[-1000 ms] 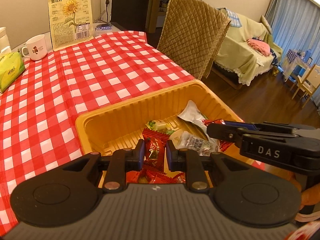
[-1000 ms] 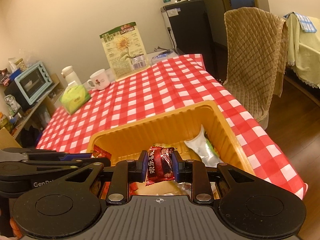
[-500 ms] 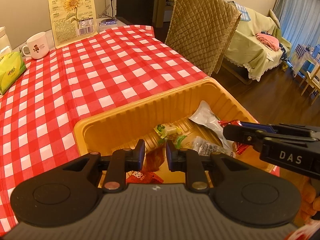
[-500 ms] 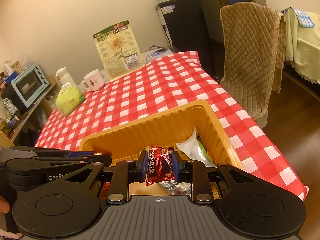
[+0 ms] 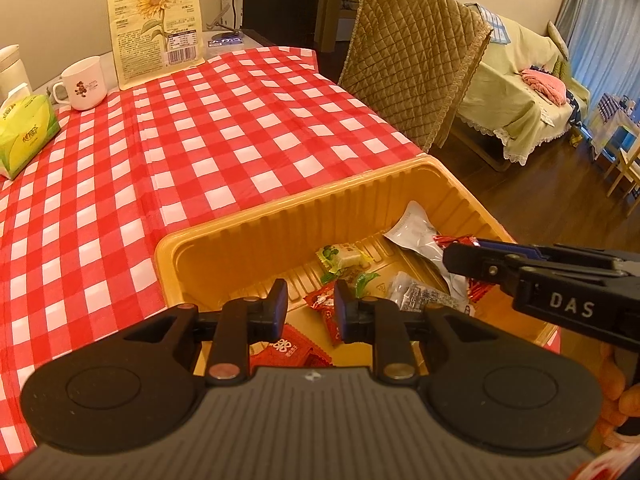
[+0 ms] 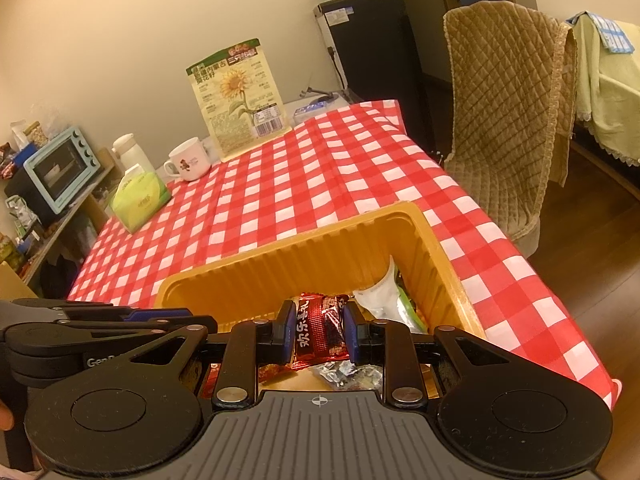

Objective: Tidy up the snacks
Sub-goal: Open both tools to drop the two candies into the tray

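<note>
- Left wrist view: left gripper (image 5: pixel 310 307), angled down over the tray (image 5: pixel 280 216) on the counter (image 5: pixel 200 140), jaws opening; a red snack (image 5: pixel 326 307) lies loose between them, already in the tray. Spread fully before lifting clear.
- Right wrist view: right gripper (image 6: pixel 316 330) pinches a dark red packet (image 6: pixel 320 330) above the tray, tilted downward. Lower it before letting go.

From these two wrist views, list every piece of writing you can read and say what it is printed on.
"DAS": side of the right gripper.
"Gen", rest hidden: side of the left gripper.
"欢乐喜礼": red snack packet clamped in the right gripper.
"葵花籽": sunflower seed bag; its fine print is too small.
Tissue pack and mug: print unreadable.
</note>
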A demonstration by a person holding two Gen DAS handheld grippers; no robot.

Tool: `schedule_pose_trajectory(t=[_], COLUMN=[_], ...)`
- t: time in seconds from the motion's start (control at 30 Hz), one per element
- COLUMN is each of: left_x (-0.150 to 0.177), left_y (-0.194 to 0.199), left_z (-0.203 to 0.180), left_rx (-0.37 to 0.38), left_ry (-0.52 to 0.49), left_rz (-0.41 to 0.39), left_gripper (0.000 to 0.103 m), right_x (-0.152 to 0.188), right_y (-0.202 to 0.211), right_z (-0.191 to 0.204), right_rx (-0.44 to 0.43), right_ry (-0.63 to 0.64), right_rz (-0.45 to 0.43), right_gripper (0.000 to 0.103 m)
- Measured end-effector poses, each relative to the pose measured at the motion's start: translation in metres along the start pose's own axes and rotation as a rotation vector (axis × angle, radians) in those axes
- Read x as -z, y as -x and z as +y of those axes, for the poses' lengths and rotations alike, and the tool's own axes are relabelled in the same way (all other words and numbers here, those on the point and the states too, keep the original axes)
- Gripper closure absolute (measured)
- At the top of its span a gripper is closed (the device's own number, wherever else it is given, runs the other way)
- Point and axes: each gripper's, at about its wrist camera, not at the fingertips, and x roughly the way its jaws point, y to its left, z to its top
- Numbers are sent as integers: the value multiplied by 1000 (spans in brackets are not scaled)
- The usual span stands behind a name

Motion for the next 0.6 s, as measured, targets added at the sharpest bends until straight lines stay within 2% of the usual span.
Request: schedule_pose_trajectory(t=[0.13,0.2,0.33,0.4,0.47,0.6], left_x=[2,3,5,8,10,17], left_y=[7,11,22,29,36,51], left_z=[3,6,10,12,14,15], left_rx=[-8,-16,-33,-43,-55,-82], left_ry=[19,31,50,62,74,100], left_rz=[-5,-11,-22,-28,-36,-49], left_gripper=[76,68,63,58,55,51], right_x=[-2,-4,-9,-10,-10,-10], right_y=[-7,-10,-15,-15,-13,-9], right_z=[4,6,10,12,13,12], right_rx=[-13,-19,-46,-55,-63,-76], right_ry=[4,4,0,5,3,-7], right_rz=[7,2,9,6,-14,-12], right_gripper=[77,77,73,52,42,38])
